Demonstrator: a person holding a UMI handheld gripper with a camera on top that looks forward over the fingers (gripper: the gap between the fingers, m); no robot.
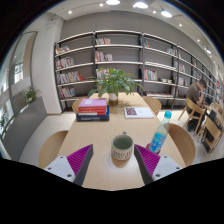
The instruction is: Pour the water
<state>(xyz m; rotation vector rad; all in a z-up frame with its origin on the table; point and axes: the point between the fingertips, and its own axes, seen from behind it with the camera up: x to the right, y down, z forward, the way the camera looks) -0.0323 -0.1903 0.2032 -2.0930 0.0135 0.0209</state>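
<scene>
1. Claw [108, 160] is spread wide and grips nothing; the mug [122, 148] stands on the counter [100, 130] just ahead, roughly centred between the pink pads [80, 160]
2. Water bottle [160, 134] is upright, long axis vertical, just right of the mug and forward-right of the right finger
3. Judgement: the next move hinges on shifting right to straddle the bottle; its cap looks closed, hard to tell
4. Books [92, 108] and plant [115, 82] lie well beyond

A pale green mug [122, 148] with a dark rim stands upright on the wooden table [110, 128]. Just beside it stands a clear plastic water bottle [160, 134] with a blue cap, tilted slightly.
</scene>
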